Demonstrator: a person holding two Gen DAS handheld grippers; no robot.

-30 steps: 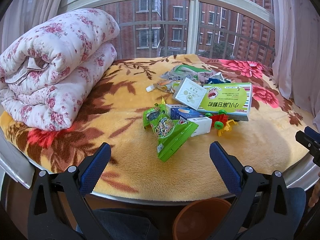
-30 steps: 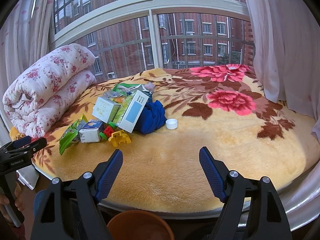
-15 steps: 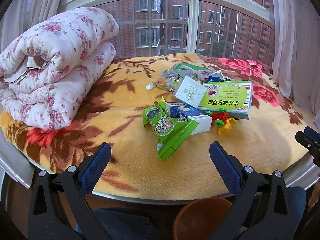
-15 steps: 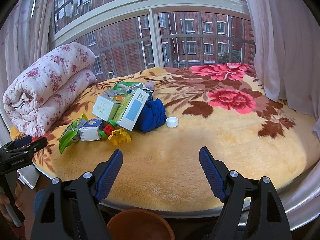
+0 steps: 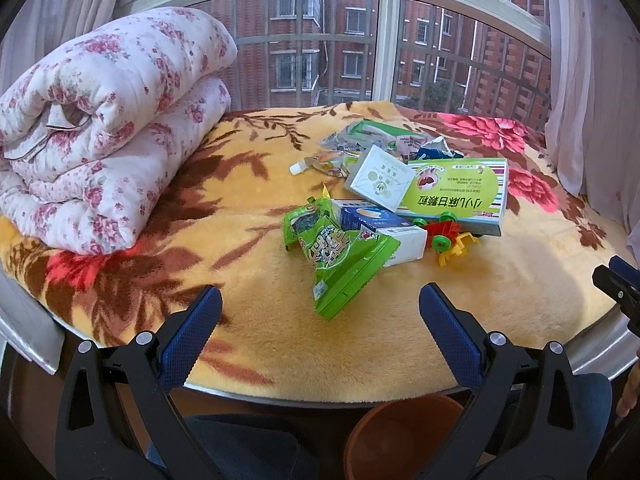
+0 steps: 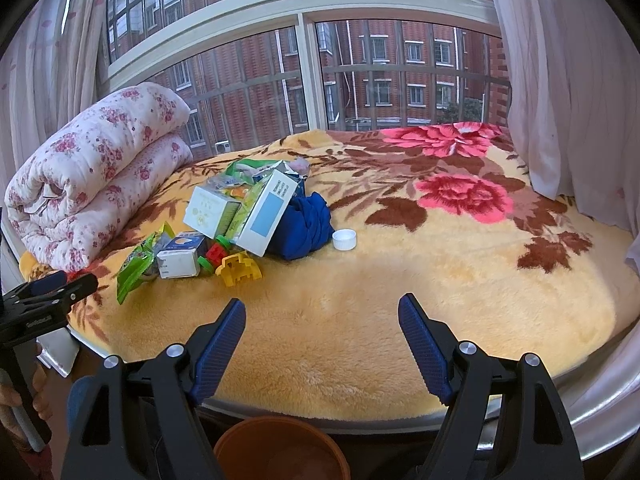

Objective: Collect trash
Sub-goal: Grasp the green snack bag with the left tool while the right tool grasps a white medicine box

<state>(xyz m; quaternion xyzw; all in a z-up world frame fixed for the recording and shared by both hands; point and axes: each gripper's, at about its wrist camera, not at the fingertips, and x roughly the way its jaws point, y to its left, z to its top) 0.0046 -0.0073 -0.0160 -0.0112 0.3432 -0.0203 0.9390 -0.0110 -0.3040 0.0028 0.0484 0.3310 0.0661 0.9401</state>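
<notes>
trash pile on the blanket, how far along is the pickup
Nothing looks collected yet. The brown bin below the edge shows no trash in the part visible. In hand: nothing; the left gripper and right gripper are both open and empty. Left to do: the green snack bag, the boxes, the white cap and other wrappers all lie on the blanket.

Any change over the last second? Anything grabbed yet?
Nothing grabbed. The left gripper eased slightly toward the trash pile; the right gripper barely moved. Both stay open and empty. The pile, bottle cap, folded quilt and brown bin are where they were.
</notes>
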